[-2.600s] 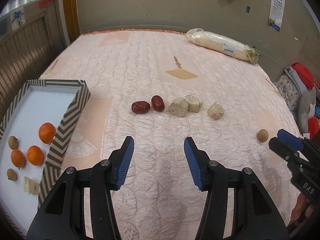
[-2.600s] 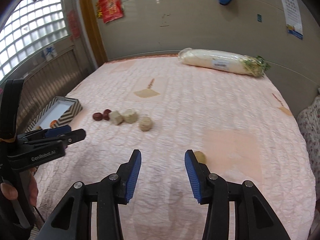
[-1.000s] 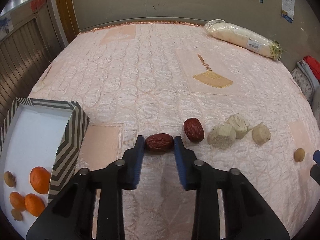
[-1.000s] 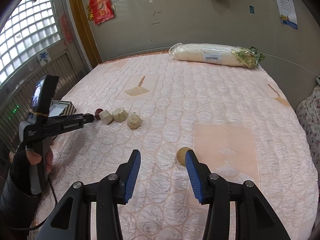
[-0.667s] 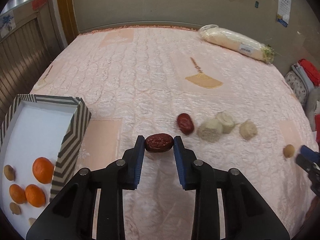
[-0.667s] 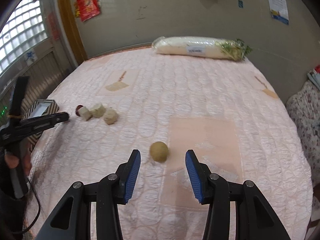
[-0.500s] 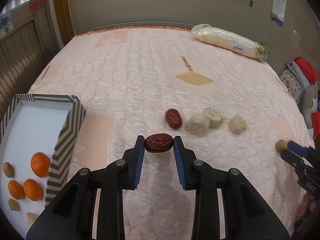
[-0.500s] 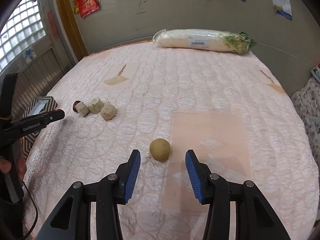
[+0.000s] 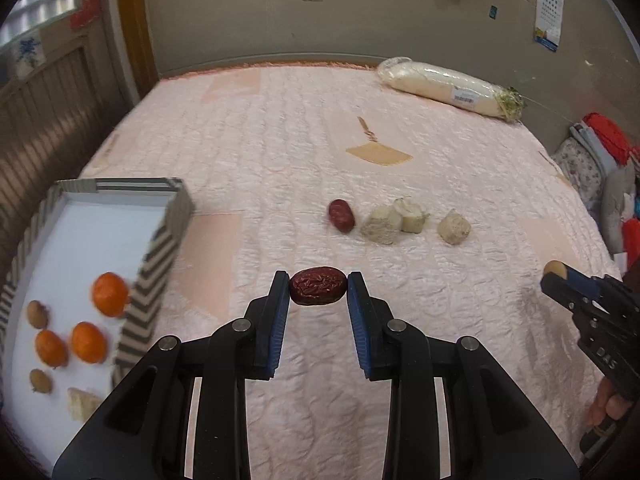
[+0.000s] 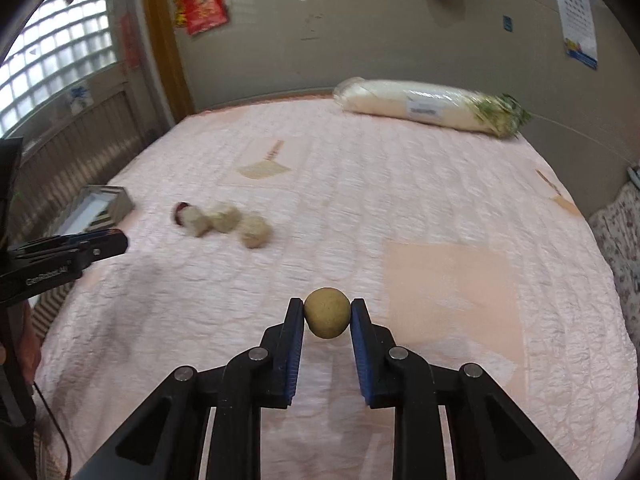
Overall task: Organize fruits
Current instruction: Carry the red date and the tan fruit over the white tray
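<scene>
My left gripper [image 9: 318, 285] is shut on a wrinkled red date [image 9: 318, 291] and holds it above the pink quilt. My right gripper [image 10: 327, 311] is shut on a small round tan fruit [image 10: 327, 312], also lifted off the quilt. A second red date [image 9: 341, 215] lies on the quilt beside three pale beige lumps [image 9: 382, 224]. A striped box [image 9: 160, 248] at the left holds three oranges [image 9: 109, 294], small brown fruits and a pale piece. In the right wrist view the left gripper [image 10: 100, 246] is at the left near the box [image 10: 102, 204].
A wrapped white radish [image 9: 448, 90] lies at the far right of the bed [image 9: 280, 152]. Clothes and bags [image 9: 600, 152] are piled off the bed's right edge. A wooden slatted wall [image 9: 48, 120] runs along the left side.
The right gripper has closed on the round tan fruit and lifted it. The left gripper, still shut on the date, has drawn back a little from the remaining fruits.
</scene>
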`<action>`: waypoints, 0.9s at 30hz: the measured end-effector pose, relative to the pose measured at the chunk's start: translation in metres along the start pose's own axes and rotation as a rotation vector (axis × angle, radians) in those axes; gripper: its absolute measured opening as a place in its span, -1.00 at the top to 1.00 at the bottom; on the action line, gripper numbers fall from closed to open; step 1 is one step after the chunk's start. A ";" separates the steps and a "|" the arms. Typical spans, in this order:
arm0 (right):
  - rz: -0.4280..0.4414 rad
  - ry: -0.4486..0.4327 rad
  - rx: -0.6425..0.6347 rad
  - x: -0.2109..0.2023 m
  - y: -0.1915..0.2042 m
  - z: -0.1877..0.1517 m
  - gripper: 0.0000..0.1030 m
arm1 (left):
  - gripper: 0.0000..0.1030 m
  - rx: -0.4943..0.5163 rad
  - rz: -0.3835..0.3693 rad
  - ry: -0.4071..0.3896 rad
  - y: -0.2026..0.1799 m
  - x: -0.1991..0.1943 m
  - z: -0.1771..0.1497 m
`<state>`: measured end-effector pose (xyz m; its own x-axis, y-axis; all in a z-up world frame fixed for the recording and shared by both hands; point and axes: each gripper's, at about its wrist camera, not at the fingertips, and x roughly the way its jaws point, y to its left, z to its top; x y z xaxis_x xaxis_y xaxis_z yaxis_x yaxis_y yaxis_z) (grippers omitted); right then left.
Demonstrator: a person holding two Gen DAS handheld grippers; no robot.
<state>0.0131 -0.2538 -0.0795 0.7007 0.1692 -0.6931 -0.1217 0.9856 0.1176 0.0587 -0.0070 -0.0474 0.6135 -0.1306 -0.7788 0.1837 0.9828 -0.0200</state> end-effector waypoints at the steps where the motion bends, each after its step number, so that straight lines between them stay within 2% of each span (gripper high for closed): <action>1: 0.012 -0.009 -0.004 -0.002 0.006 0.001 0.56 | 0.44 -0.001 0.008 -0.005 0.001 -0.002 -0.001; 11: 0.105 -0.031 -0.074 -0.011 0.060 0.007 0.56 | 0.44 -0.023 0.055 -0.031 0.019 -0.026 -0.014; 27: 0.198 -0.045 -0.199 -0.014 0.133 0.014 0.56 | 0.44 -0.091 0.142 -0.076 0.065 -0.057 -0.030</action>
<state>-0.0025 -0.1249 -0.0444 0.6799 0.3623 -0.6376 -0.3912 0.9146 0.1026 0.0126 0.0687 -0.0232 0.6854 0.0042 -0.7282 0.0227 0.9994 0.0272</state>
